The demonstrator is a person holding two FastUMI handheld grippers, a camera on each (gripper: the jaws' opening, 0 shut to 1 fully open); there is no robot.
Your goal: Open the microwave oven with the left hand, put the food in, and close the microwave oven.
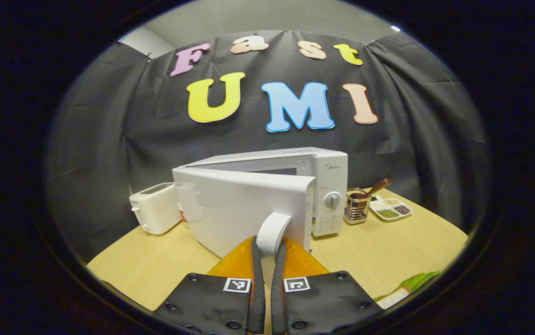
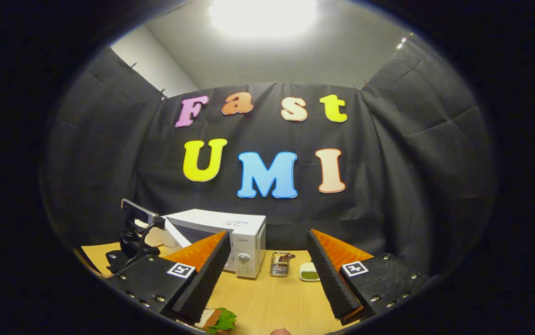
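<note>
A black cloth wall is closing in a pale wooden desk [image 1: 155, 270], and on it a white microwave oven [image 1: 328, 186] is standing with its door [image 1: 244, 209] swinging partway out toward the camera. In the left gripper view the left gripper [image 1: 267, 249] is pinching the door's white handle [image 1: 273, 232], its fingers drawn narrow on either side of the loop. The right gripper [image 2: 267, 270] is hanging back over the near edge of the desk, its fingers spread wide and holding nothing; the food, a sandwich [image 2: 216, 320] with green lettuce, is lying on the desk just under them. A white toaster [image 1: 155, 214] is sitting just left of the oven, and a small wire rack [image 1: 356, 207] and a divided dish [image 1: 390, 209] are sitting to its right. The main risk, as I judge it, is the handle slipping out of that narrow pinch as the door is arcing, since the pull direction is changing while the fingers are holding a smooth curved loop. A hard tug may also be dragging the whole oven forward on the desk, and the opening door is sweeping close to the toaster's side. When the right gripper is going for the sandwich, loose lettuce may be sliding out if the squeeze is uneven.
</note>
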